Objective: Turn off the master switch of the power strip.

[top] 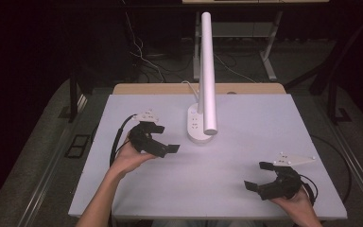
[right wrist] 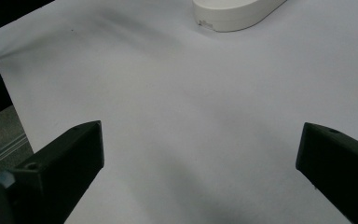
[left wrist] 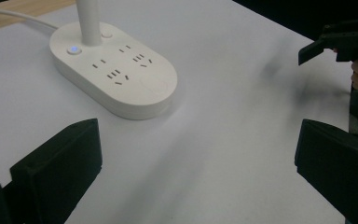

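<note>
A white desk lamp stands at the table's middle back, its oval base [top: 196, 126] carrying power sockets and its long white arm [top: 207, 71] rising over it. The base [left wrist: 114, 70] has a lit blue button and several sockets; its near edge [right wrist: 235, 13] shows in the right gripper view. My left gripper [top: 166, 138] is held open just left of the base, jaws wide apart with nothing between them. My right gripper [top: 259, 176] is open near the front right of the table, empty, jaws pointing left. The right gripper's jaw tip [left wrist: 314, 49] shows far off in the left gripper view.
The table [top: 246, 189] is covered by a white sheet, with a wooden strip [top: 170, 88] along its back edge. The lamp's white cord [left wrist: 14, 16] runs off the back. Cables [top: 146, 61] lie on the dark floor behind. The table's left edge [right wrist: 9, 98] drops to grey floor.
</note>
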